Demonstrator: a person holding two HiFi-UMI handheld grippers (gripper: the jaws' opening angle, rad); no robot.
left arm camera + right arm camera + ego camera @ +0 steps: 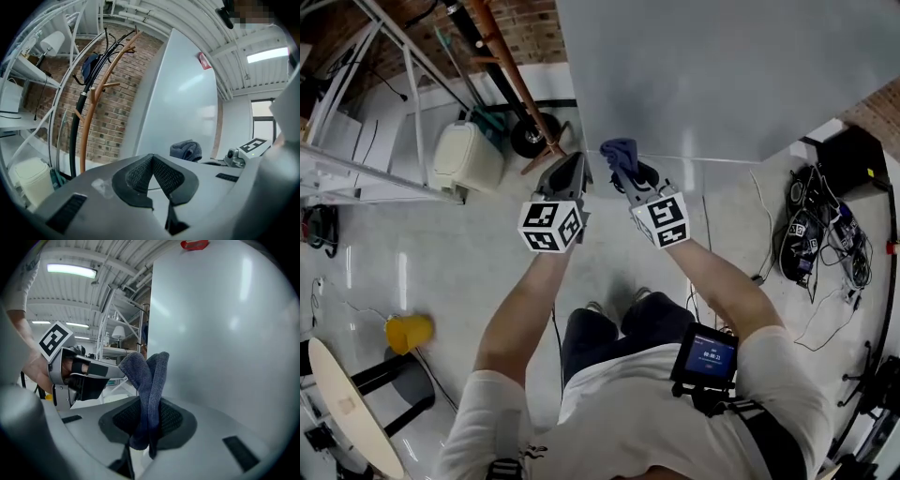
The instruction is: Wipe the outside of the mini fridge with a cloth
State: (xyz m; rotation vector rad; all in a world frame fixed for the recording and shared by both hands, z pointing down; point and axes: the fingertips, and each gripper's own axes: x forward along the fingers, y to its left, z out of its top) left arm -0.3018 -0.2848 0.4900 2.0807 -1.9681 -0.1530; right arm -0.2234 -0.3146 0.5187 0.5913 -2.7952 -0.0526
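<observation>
Right gripper view shows folded blue-grey cloth (150, 376).

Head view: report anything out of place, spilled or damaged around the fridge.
Nothing spilled or damaged. The fridge looks intact and the cloth sits pinched in the right tongs. Only untidy spot: a loose tangle of cables on the floor right of the fridge.

White T-shirt (614, 412), dark trousers (609, 333), black strapped-on screen (706, 357)
</observation>
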